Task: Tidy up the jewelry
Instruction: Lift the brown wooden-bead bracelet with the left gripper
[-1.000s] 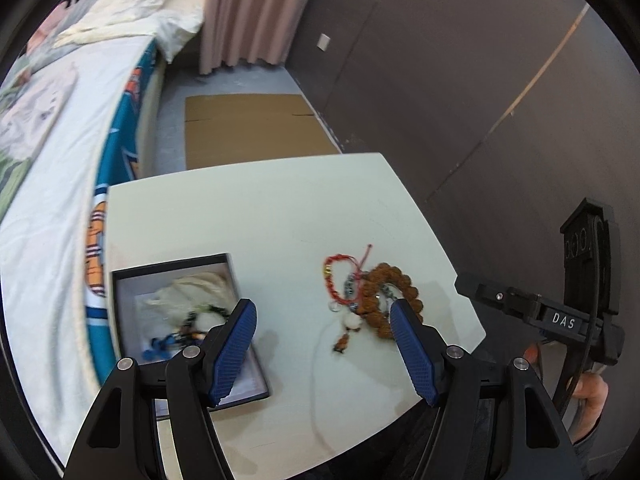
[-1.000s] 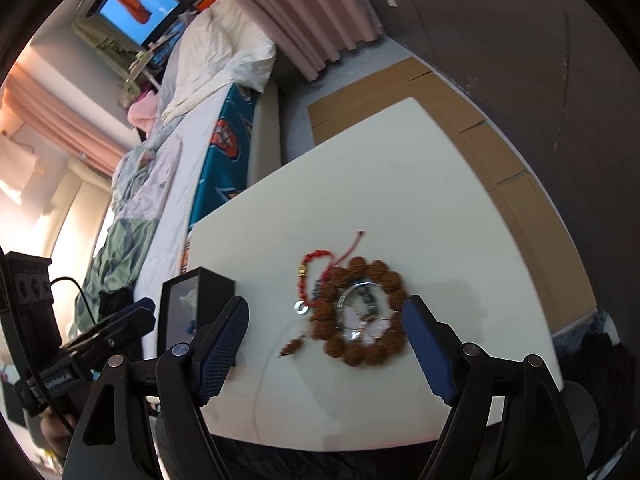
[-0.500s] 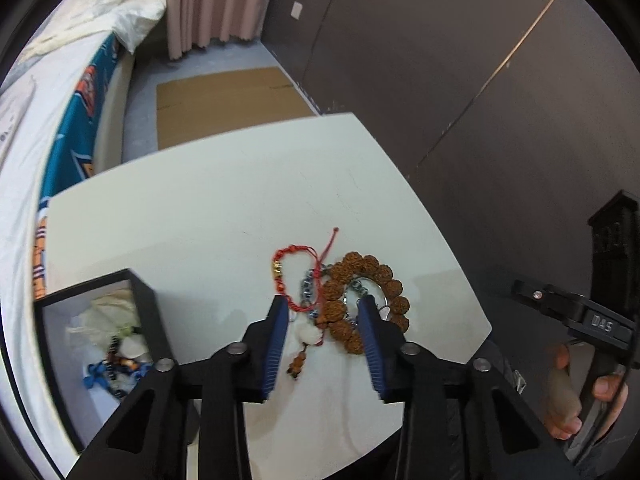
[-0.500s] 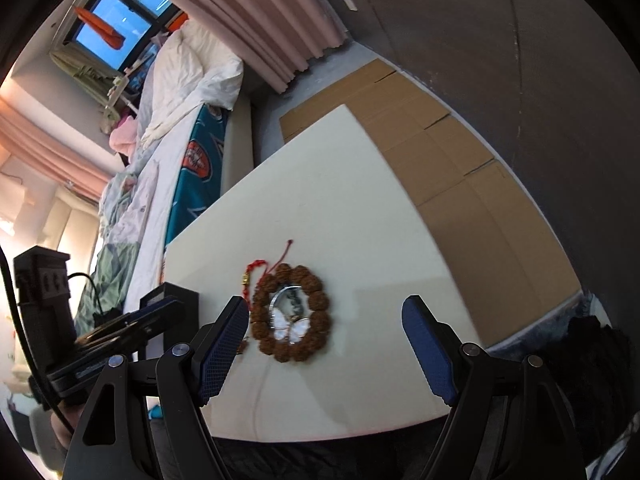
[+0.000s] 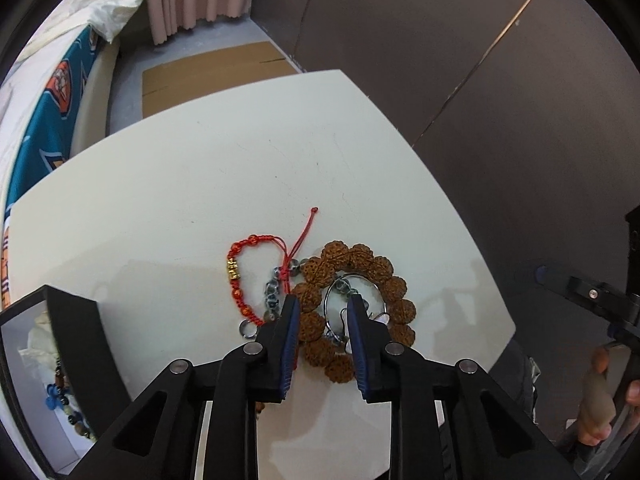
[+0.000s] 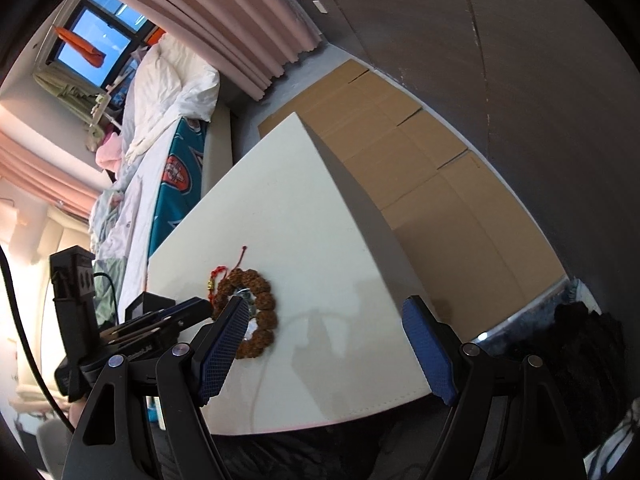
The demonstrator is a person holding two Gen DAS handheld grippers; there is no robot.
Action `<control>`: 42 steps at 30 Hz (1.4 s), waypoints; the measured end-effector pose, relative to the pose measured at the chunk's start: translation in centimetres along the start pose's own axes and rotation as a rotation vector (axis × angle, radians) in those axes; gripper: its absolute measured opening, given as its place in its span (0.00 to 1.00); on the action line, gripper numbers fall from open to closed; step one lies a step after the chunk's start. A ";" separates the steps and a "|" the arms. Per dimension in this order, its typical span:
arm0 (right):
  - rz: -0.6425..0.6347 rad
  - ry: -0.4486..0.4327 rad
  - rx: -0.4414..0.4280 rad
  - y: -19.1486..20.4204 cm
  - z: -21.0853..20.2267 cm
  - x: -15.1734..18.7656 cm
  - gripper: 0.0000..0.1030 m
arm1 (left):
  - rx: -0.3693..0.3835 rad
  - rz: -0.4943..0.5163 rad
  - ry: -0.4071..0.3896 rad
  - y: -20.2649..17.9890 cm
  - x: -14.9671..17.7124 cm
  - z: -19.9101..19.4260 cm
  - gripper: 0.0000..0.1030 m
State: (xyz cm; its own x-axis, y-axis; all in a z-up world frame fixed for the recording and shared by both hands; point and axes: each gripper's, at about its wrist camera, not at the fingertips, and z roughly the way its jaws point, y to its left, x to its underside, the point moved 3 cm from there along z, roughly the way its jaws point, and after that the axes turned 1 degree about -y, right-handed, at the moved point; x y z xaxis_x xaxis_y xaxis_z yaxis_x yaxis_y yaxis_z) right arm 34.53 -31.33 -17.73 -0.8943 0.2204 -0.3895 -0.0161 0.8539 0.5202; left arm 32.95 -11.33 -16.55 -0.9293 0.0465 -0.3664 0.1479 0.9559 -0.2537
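Since a second ago the left claw (image 5: pixel 323 316) has swung from over the black box (image 5: pixel 76 344) to the jewelry pile and narrowed from wide open to a slim gap; its blue pads now straddle the near-left side of the brown bead bracelet (image 5: pixel 356 304), though whether they actually pinch the beads I cannot tell. The right claw (image 6: pixel 326 356) has drifted rightward and stays spread wide, gripping nothing, hanging over the bench's near edge.

The bracelet lies toward the near right of the white bench (image 5: pixel 200 184), ringing a thin silver hoop (image 5: pixel 352 300). Touching its left side are a string of grey beads (image 5: pixel 276 292) and a red cord bracelet (image 5: pixel 244 276) with a gold charm, its loose tail pointing away. The box sits open at the bench's near-left corner, with beads and pale tissue inside.

Beyond the bench, flattened cardboard (image 6: pixel 404 148) covers the floor beside a dark panelled wall (image 5: pixel 440 40). A bed (image 6: pixel 160 120) with white bedding and a teal sheet runs along the left, pink curtains (image 6: pixel 224 20) behind it.
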 end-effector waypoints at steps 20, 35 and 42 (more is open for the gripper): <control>0.008 0.018 -0.011 0.2 0.5 0.2 0.77 | 0.034 -0.012 -0.033 -0.4 -0.9 -2.2 0.18; -0.196 0.069 -0.010 6.0 3.4 1.8 0.77 | 0.060 -0.027 -0.179 1.4 -0.7 -9.6 0.18; -0.349 0.089 0.008 9.6 5.8 3.2 0.75 | 0.035 -0.062 -0.203 3.9 0.3 -11.1 0.18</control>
State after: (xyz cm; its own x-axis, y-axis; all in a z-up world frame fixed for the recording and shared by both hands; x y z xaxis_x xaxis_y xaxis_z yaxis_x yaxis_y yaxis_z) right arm 34.07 -19.72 -18.39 -0.8712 -0.1266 -0.4744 -0.3241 0.8741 0.3619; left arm 29.53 -4.36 -7.73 -0.8504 -0.0748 -0.5208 0.1072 0.9445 -0.3106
